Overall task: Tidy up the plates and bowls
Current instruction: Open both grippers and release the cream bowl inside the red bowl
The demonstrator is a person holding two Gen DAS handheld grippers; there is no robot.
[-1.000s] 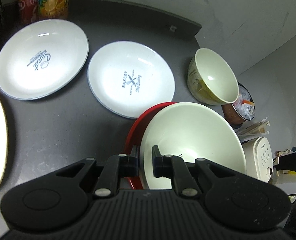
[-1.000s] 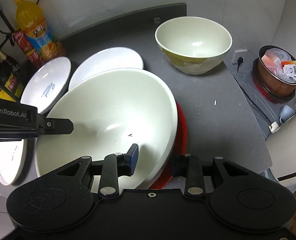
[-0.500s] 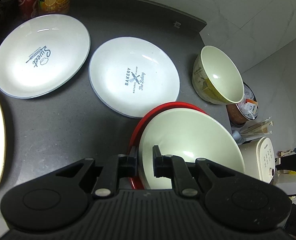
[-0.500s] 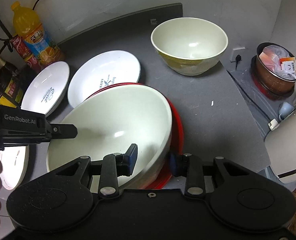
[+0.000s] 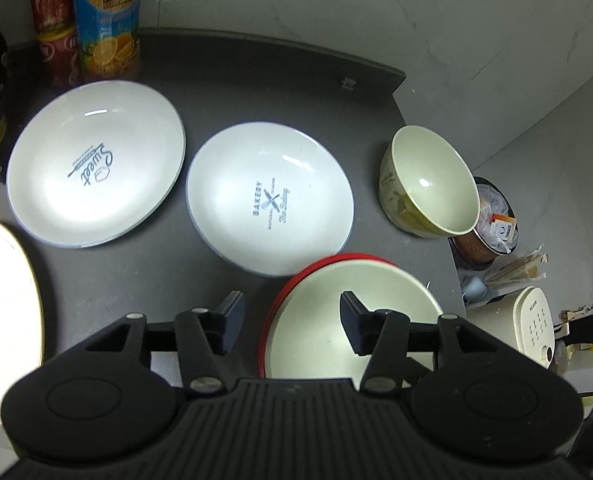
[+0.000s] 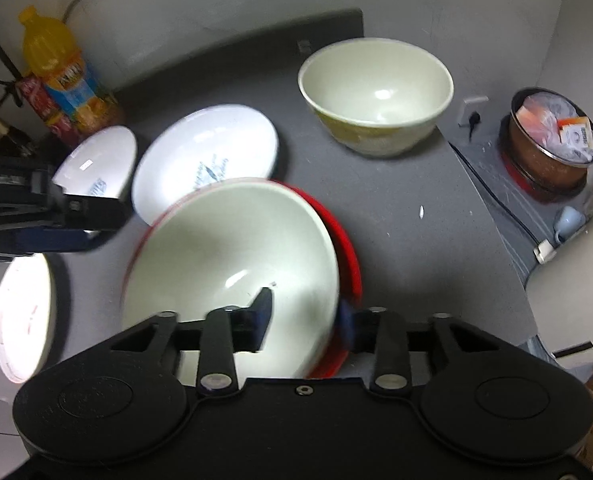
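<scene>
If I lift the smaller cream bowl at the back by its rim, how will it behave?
The smaller cream bowl looks rigid and glazed; the highlight inside suggests a slick surface, so a rim pinch may slip. Its deep walls over a narrower base could make it swing or tip if held on one side. It is probably breakable, though the material cannot be confirmed.

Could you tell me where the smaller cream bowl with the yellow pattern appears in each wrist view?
Left wrist: smaller cream bowl at right of centre, beyond the BAKERY plate.
Right wrist: upper centre, far side of the counter.
Shared landmark: orange juice bottle.
</scene>
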